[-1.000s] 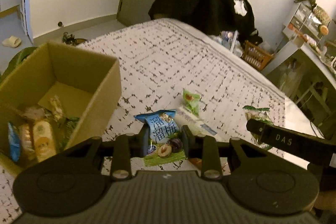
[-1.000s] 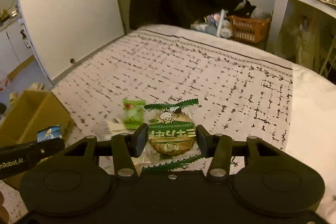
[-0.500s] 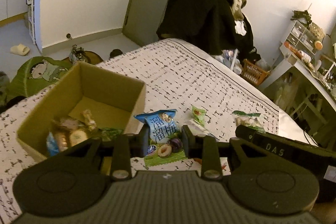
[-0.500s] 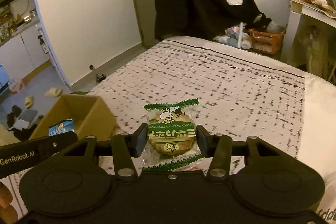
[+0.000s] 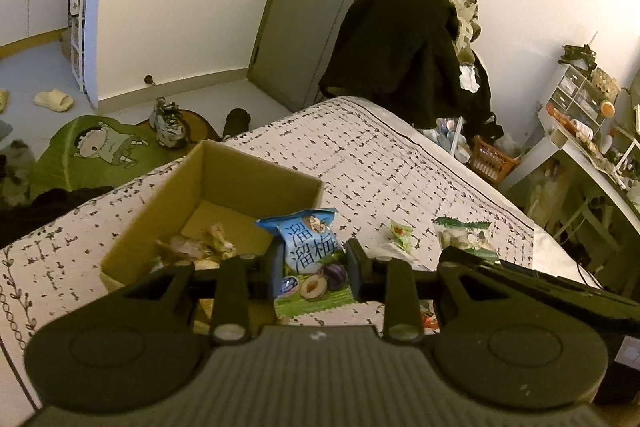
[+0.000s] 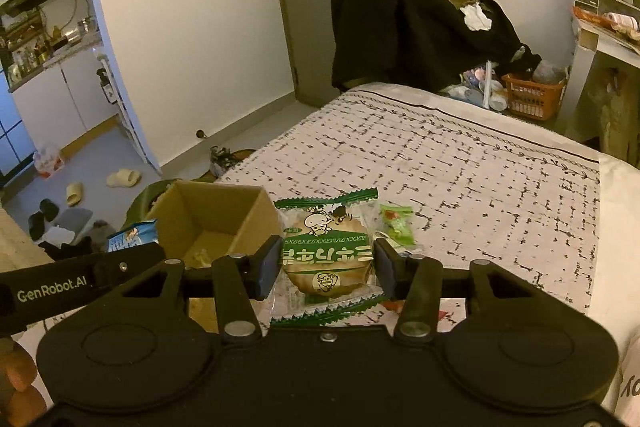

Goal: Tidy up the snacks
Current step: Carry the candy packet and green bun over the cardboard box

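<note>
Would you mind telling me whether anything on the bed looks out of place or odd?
Only a small green candy wrapper lies loose on the patterned bedspread, outside the open cardboard box. The blue plum-snack packet and green-edged biscuit packet sit squarely in their hand-held grippers; nothing looks spilled or damaged.

Dim, yellowish light; edges bowed, perhaps slightly soft.

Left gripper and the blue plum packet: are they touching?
Touching. The left wrist view shows both fingers of the left gripper pressed against the sides of the blue plum packet, held off the bed.
</note>
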